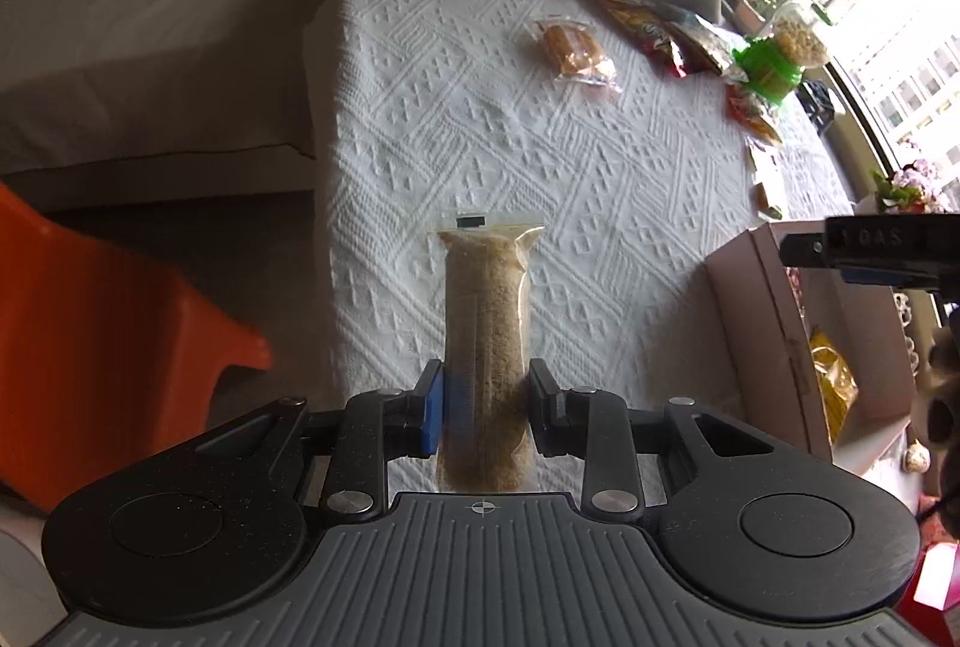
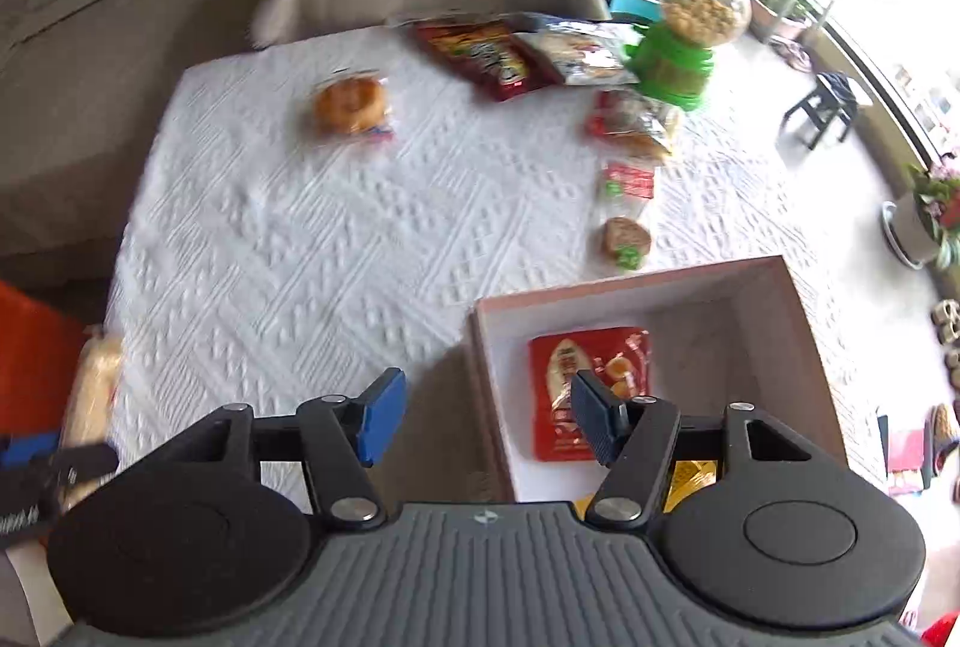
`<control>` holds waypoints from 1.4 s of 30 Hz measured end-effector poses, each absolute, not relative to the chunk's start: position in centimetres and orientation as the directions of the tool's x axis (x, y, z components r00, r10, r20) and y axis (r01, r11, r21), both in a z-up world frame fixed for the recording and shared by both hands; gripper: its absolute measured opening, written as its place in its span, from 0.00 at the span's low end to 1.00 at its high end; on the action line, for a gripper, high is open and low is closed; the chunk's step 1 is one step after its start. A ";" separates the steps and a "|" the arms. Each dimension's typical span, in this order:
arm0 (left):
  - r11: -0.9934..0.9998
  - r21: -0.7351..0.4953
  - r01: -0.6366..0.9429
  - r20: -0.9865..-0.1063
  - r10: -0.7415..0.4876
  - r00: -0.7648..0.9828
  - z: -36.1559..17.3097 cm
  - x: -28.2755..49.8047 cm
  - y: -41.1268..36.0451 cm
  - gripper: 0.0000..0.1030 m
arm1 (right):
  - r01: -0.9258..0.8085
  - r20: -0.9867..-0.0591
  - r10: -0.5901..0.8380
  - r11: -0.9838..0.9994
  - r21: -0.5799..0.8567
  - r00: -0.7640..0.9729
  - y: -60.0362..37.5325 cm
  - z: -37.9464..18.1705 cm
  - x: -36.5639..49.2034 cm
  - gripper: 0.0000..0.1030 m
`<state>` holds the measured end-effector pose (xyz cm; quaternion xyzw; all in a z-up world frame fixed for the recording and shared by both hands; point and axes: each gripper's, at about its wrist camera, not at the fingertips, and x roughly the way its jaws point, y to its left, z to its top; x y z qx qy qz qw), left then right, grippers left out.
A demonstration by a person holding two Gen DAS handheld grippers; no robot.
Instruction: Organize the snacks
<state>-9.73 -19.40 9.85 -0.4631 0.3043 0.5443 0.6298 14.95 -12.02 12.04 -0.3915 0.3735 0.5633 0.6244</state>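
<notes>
My left gripper [image 1: 485, 401] is shut on a long clear packet of tan crumbly snack [image 1: 487, 341], held above the white table cover [image 1: 420, 119]. The same packet [image 2: 93, 389] shows at the left edge of the right wrist view. My right gripper [image 2: 486, 416] stands open with nothing between its blue pads, over the near-left wall of the pink box [image 2: 804, 323]. A red snack pack [image 2: 585, 383] and a yellow pack [image 2: 690, 479] lie inside the box. On the table are a wrapped bun [image 2: 351, 104], a red chip bag [image 2: 480, 56] and small wrapped snacks [image 2: 627, 239].
A green candy dispenser [image 2: 675, 65] stands at the table's far right, beside a silver bag [image 2: 576, 47]. A beige sofa [image 1: 150, 17] runs behind the table. An orange stool [image 1: 90, 347] sits at the left. The box [image 1: 774, 323] is at the table's right.
</notes>
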 end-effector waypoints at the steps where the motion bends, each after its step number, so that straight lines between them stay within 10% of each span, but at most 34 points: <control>1: -0.029 -0.251 -0.968 -0.883 0.416 0.217 10.1 -9.7 -19.7 0.32 | -0.997 -0.919 0.389 0.069 -0.037 0.061 -11.3 11.9 15.6 0.60; 20: -0.507 -0.165 -0.846 -0.898 0.432 -0.084 15.1 -8.6 -19.5 0.32 | -0.768 -0.824 0.230 -0.549 0.329 -0.518 5.1 13.5 6.8 0.51; 29: -0.480 -0.260 -0.838 -0.920 0.386 0.064 11.4 -2.2 -22.9 0.32 | -0.748 -0.878 0.220 -0.631 0.205 -0.426 -6.8 12.5 14.0 0.51; 37: -0.365 -0.393 -0.844 -0.877 0.424 0.225 8.7 5.7 -24.6 0.32 | -0.809 -0.915 0.404 -0.541 -0.230 -0.010 -7.6 10.6 24.2 0.51; 42: -0.350 -0.358 -0.865 -0.882 0.430 0.192 8.5 8.4 -24.4 0.32 | -0.893 -0.885 0.460 -0.424 -0.152 -0.068 -1.7 11.4 26.8 0.52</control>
